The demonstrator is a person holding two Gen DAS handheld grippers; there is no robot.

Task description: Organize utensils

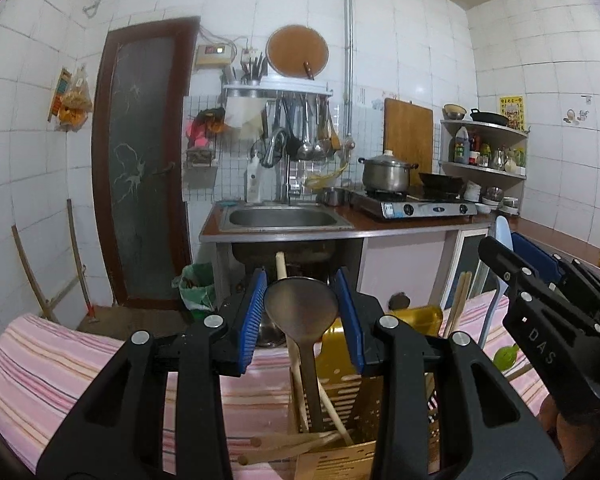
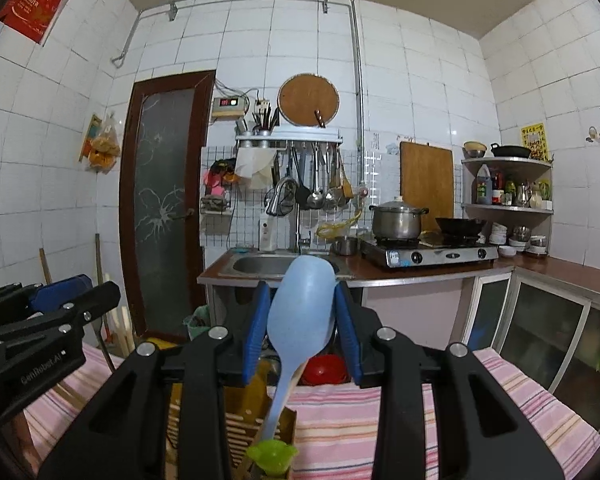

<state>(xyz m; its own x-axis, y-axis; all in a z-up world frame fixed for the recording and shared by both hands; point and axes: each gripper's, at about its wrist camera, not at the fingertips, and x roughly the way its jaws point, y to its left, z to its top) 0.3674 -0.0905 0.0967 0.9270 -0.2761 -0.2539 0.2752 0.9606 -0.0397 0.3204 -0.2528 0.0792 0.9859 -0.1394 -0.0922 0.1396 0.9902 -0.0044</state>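
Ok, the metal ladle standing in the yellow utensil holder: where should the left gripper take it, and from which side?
Grip the metal ladle at its bowl, coming from above. It stands upright in the yellow utensil holder, handle down inside among the chopsticks, so only the bowl is free. The left gripper already has its blue fingers either side of the bowl's rim; closing there looks workable.

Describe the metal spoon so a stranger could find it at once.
Start at the pink striped cloth, then the yellow slotted holder standing on it. The metal spoon stands bowl-up in it, between the left hand-held gripper fingers; its neighbours are pale wooden chopsticks.
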